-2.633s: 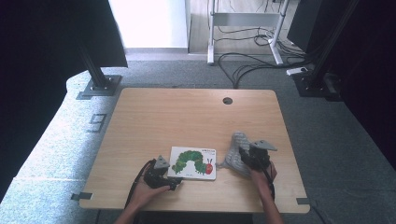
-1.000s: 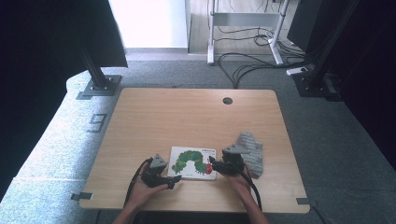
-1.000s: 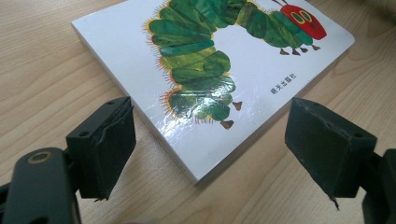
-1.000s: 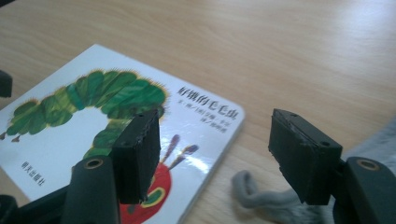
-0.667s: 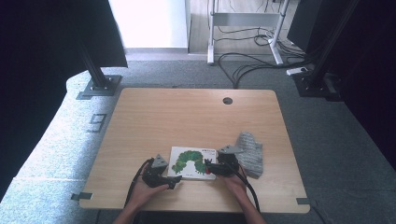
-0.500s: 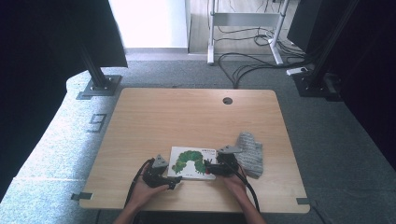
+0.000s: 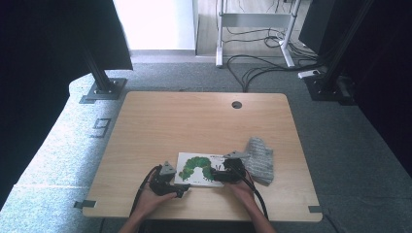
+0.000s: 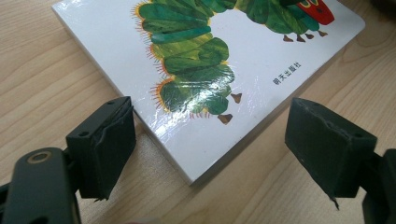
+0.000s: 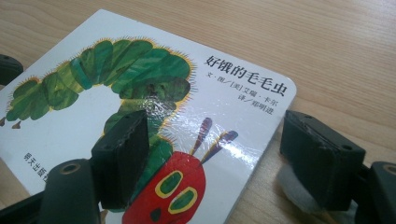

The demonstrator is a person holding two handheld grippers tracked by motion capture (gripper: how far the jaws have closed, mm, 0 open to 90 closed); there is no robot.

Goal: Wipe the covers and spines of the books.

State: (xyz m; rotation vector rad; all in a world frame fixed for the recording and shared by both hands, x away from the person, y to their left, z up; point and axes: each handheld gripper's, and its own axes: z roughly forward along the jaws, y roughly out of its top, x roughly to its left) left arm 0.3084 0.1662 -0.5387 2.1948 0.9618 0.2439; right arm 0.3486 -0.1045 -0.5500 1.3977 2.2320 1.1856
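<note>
A white board book [image 7: 197, 169] with a green caterpillar on its cover lies flat near the table's front edge. My left gripper [image 7: 180, 188] is at its front left corner. In the left gripper view, that corner of the book [image 8: 210, 70] lies between the jaws of the open left gripper [image 8: 217, 147], touching neither. My right gripper [image 7: 217, 176] is at the book's right end. In the right gripper view the open right gripper [image 9: 222, 156] straddles the right edge of the book [image 9: 140, 79], one jaw above the cover, the other beyond the edge.
A grey knitted sock [image 7: 260, 160] lies just right of the book, and a bit of the sock [image 9: 299, 191] shows under my right jaw. A cable hole [image 7: 236, 104] sits at the back of the wooden table [image 7: 194, 126].
My right gripper has moved left from the grey sock to the book's right end. The left gripper and the book have stayed put.
</note>
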